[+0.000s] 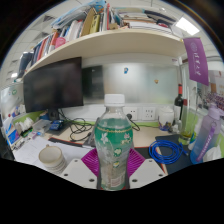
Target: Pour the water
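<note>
Clear plastic water bottle (113, 140) with a white cap and green label stands upright between the jaws, which are clenched on it above the cluttered counter (40, 150). Cap looks on; I'd judge pouring hasn't begun, and no receiving vessel is identifiable.

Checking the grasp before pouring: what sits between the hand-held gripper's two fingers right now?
In the gripper view, a clear water bottle with a white cap stands upright between the hand-held gripper fingers, its lower body against the magenta pads.
</note>
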Demonstrator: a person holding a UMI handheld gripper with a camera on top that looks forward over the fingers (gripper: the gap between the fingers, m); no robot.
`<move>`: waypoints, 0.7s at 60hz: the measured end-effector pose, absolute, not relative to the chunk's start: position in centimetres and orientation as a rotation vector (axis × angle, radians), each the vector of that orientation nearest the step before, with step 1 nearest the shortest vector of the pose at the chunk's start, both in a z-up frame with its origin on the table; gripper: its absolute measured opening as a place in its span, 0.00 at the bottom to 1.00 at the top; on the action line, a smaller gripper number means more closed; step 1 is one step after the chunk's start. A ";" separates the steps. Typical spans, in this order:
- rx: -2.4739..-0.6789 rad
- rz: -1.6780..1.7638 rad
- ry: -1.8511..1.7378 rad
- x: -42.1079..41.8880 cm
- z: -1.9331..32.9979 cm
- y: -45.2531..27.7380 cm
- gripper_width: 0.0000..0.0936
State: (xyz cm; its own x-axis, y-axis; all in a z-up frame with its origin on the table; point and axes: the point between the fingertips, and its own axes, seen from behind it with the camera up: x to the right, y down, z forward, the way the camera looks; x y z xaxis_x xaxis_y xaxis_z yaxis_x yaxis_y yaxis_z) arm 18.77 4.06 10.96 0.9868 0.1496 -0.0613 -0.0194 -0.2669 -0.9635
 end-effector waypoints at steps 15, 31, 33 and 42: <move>-1.776 0.092 -0.097 19.1 9.0 4.7 0.34; -1.755 0.037 -0.066 19.2 9.1 4.2 0.50; -1.760 0.040 -0.061 19.2 9.1 4.1 0.53; -1.830 0.036 -0.029 19.2 7.8 2.2 0.90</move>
State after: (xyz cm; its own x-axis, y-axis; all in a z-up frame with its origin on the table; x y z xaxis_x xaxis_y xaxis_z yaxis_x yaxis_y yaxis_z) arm 19.20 2.24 7.81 0.9992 0.0387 -0.0090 0.0012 -0.2569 -0.9664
